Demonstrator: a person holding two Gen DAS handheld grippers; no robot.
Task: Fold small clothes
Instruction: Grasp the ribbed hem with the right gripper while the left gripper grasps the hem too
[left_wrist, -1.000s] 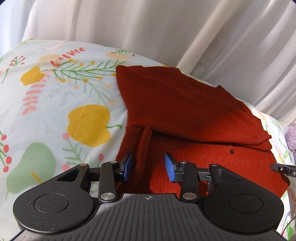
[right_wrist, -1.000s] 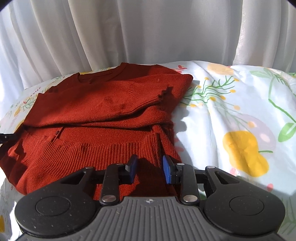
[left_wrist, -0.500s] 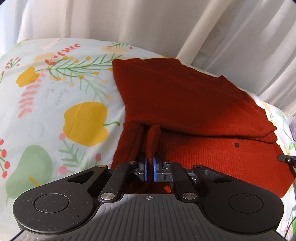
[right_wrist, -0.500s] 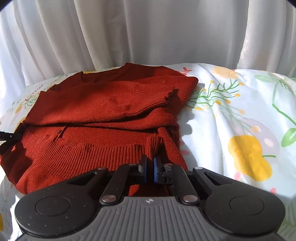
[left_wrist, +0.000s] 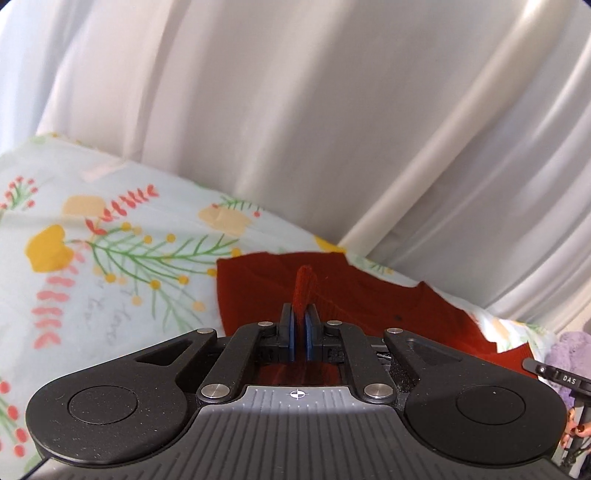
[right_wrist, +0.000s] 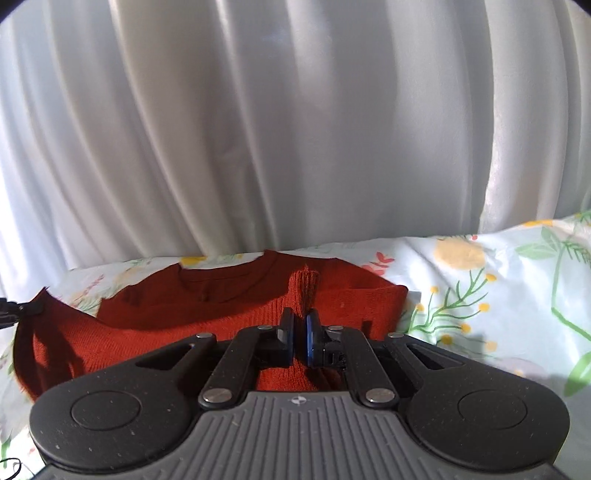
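The rust-red knit sweater (right_wrist: 229, 332) lies partly folded on the flowery sheet (left_wrist: 122, 258) by the white curtain (right_wrist: 295, 129), with the left tool (left_wrist: 299, 323) and right tool (right_wrist: 300, 332) each pinching a ribbed bit of it that sticks up.

A rust-red knitted sweater (right_wrist: 229, 332) of matt, ribbed wool-like cloth is seen on a smooth, matt floral-printed cotton sheet (left_wrist: 122, 258). White pleated curtain fabric (right_wrist: 295, 147) with a faint sheen is shown behind. The left gripper (left_wrist: 299, 325) is made of speckled matt black plastic, with polished metal rivets and blue rubbery pads (left_wrist: 292, 332).
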